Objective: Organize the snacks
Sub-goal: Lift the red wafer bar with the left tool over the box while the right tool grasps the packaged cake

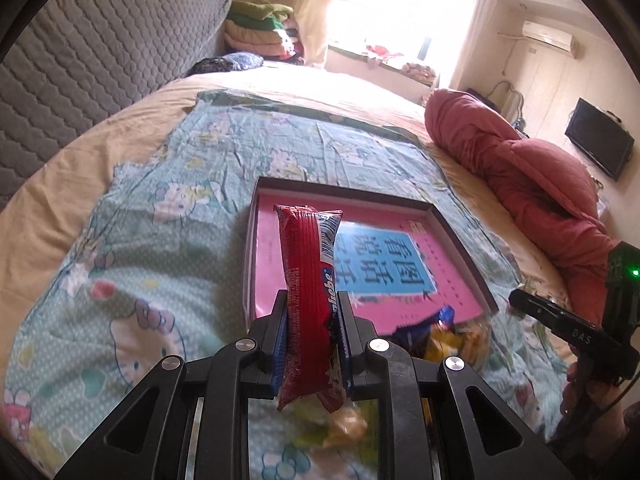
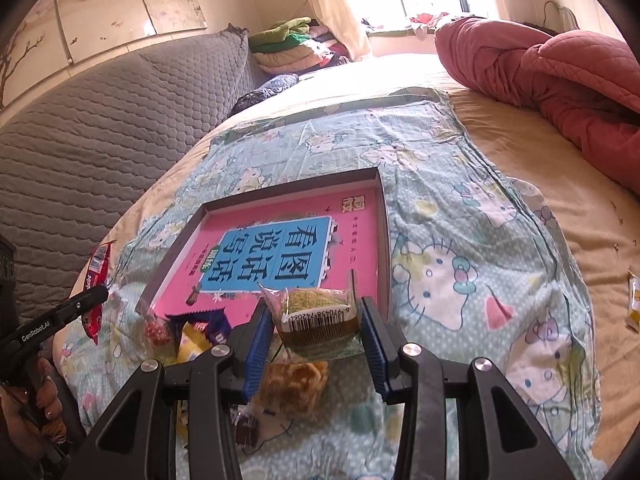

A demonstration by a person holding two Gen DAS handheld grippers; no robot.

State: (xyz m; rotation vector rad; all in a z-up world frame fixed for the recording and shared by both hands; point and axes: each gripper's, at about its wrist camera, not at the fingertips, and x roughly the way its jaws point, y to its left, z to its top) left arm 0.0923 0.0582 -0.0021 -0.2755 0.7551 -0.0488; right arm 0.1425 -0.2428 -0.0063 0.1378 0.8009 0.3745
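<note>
Here, left tongs (image 1: 312, 308) pinch long crinkly red wrapper (image 1: 306, 280).

Two hand-held grippers are in view: the left hand-held gripper (image 1: 312, 320) with one long red snack packet (image 1: 306, 300) between its pads, and the right hand-held gripper (image 2: 316, 332) with one clear-wrapped greenish cake (image 2: 316, 320) between its pads.

One shallow box (image 2: 384, 216) lies on the bed, with one pink book (image 2: 360, 216) inside it.

A loose pile of snacks (image 2: 192, 332) sits at the box's near edge; at least three wrappers show, the exact count unclear. One yellow packet (image 2: 634, 300) lies alone at the far right.

One cartoon-print blanket (image 2: 460, 280), one red quilt (image 2: 560, 72), one grey quilted headboard (image 2: 100, 140), one stack of folded bedding (image 2: 288, 44).
</note>
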